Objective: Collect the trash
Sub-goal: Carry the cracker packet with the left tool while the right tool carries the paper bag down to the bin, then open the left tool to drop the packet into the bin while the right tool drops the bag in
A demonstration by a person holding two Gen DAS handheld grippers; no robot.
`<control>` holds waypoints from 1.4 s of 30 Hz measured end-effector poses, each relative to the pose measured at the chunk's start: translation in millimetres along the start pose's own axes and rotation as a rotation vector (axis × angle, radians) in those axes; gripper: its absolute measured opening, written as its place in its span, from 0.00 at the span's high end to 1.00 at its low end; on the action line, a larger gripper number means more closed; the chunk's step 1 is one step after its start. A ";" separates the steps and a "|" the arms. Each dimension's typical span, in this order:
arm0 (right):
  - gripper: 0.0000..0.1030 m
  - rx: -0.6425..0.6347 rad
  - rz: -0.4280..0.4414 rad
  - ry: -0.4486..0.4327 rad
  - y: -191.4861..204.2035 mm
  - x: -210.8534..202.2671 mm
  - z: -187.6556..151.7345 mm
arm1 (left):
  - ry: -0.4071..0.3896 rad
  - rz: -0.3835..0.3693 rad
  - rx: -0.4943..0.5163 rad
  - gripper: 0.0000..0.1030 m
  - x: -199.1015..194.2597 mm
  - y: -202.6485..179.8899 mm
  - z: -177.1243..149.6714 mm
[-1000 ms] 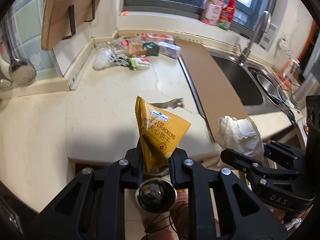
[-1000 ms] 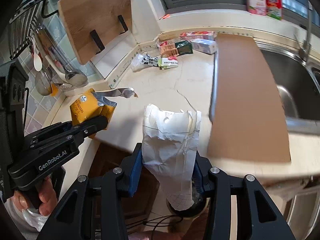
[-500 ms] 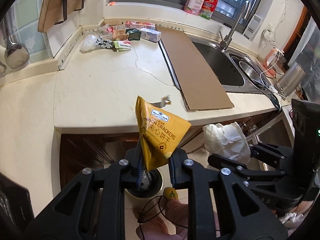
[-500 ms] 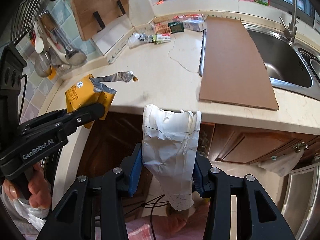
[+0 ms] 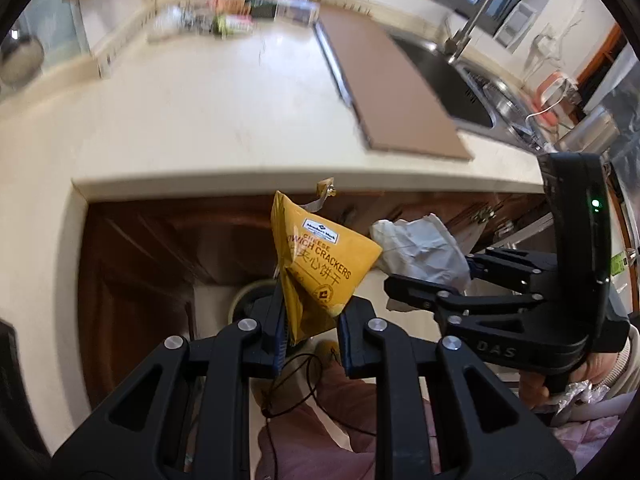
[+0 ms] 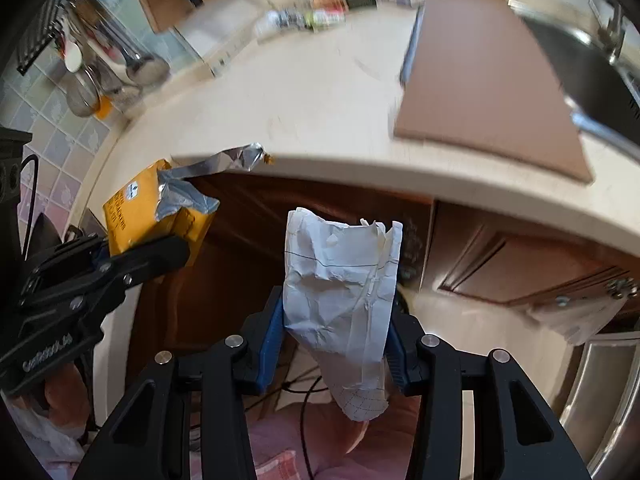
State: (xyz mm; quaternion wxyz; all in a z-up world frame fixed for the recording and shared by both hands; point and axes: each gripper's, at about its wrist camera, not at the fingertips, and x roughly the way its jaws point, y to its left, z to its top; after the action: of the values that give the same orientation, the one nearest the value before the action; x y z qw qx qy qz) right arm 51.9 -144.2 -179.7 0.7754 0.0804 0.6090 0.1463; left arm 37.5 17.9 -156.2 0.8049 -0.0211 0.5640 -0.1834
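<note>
while the left gripper (image 5: 310, 320) pinches a yellow cracker bag (image 5: 316, 268) and the right gripper (image 6: 334, 340) clamps crumpled white paper (image 6: 340, 292), both hang off the counter (image 5: 224, 120), likely bound for the round bin (image 5: 248, 298) below.

Left gripper (image 5: 310, 320) pinches cracker bag (image 5: 320, 264), off the counter (image 5: 224, 120) edge, in front of the cabinet door (image 5: 168, 248). Right gripper (image 6: 334, 340) beside it, to its right, clamps crumpled paper (image 6: 340, 292). On the counter: board (image 5: 384, 80) left of the sink (image 5: 452, 80); pile of wrappers (image 5: 232, 12) against the back wall. Bin rim (image 5: 244, 296) below, behind the bag.
</note>
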 end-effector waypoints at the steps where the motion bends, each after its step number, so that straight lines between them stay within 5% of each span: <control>1: 0.57 0.002 0.002 0.017 -3.4 8.6 -1.9 | 0.022 0.006 -0.009 0.83 12.8 1.2 -5.8; 11: 0.56 0.049 0.001 0.240 -49.2 153.2 -36.5 | 0.188 0.043 -0.138 0.83 155.1 38.9 -57.8; 18: 0.54 0.080 -0.025 0.316 -78.1 248.1 -45.3 | 0.277 0.074 -0.204 0.81 250.4 69.3 -83.0; 22: 0.49 0.085 -0.037 0.359 -87.8 293.4 -47.3 | 0.318 0.099 -0.217 0.58 284.6 77.1 -84.5; 25: 0.43 0.074 -0.041 0.392 -91.1 312.4 -53.0 | 0.368 0.074 -0.229 0.40 300.1 83.2 -87.6; 36: 0.32 0.052 -0.043 0.399 -89.2 309.7 -65.5 | 0.394 0.102 -0.212 0.39 296.6 91.8 -95.2; 42: 0.32 0.056 -0.043 0.377 -82.1 276.7 -65.5 | 0.365 0.096 -0.189 0.39 248.8 83.9 -84.9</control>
State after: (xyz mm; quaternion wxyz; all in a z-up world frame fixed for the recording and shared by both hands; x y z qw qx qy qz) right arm 58.7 -135.4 -475.4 0.6480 0.0601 0.7488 0.1254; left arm 56.3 31.4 -431.2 0.6917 -0.0360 0.7154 -0.0917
